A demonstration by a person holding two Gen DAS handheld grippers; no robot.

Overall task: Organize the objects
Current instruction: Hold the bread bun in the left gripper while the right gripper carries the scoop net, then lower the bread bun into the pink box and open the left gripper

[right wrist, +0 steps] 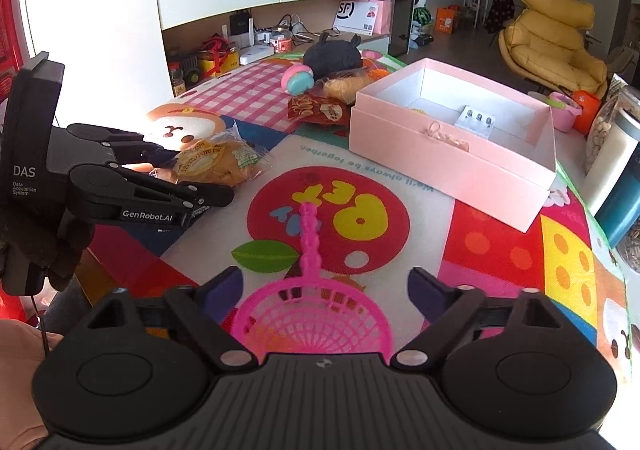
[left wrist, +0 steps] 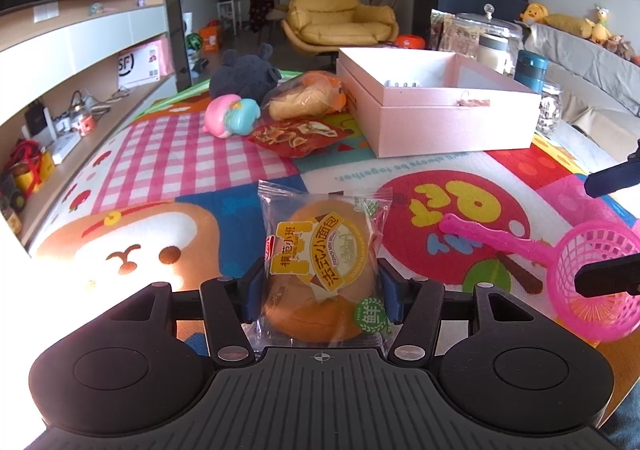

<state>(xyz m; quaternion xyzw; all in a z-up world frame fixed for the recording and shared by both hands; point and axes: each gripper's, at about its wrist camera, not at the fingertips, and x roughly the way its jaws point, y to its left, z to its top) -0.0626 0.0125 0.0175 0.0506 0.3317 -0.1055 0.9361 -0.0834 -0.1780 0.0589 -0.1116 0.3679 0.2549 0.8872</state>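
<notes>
Two grippers were over the play mat (right wrist: 400, 166): our left gripper (left wrist: 320, 290) was clamped on a wrapped bread bun (left wrist: 324, 270), while our right gripper (right wrist: 324, 290) stood spread wide around a pink toy strainer (right wrist: 316, 314) lying on the mat, short of the pink box (right wrist: 448, 166).

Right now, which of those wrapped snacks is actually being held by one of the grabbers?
The round bread bun in clear wrap: the left gripper clamps it. The red snack packet and the orange-wrapped bread lie untouched on the mat near the pink box.
</notes>
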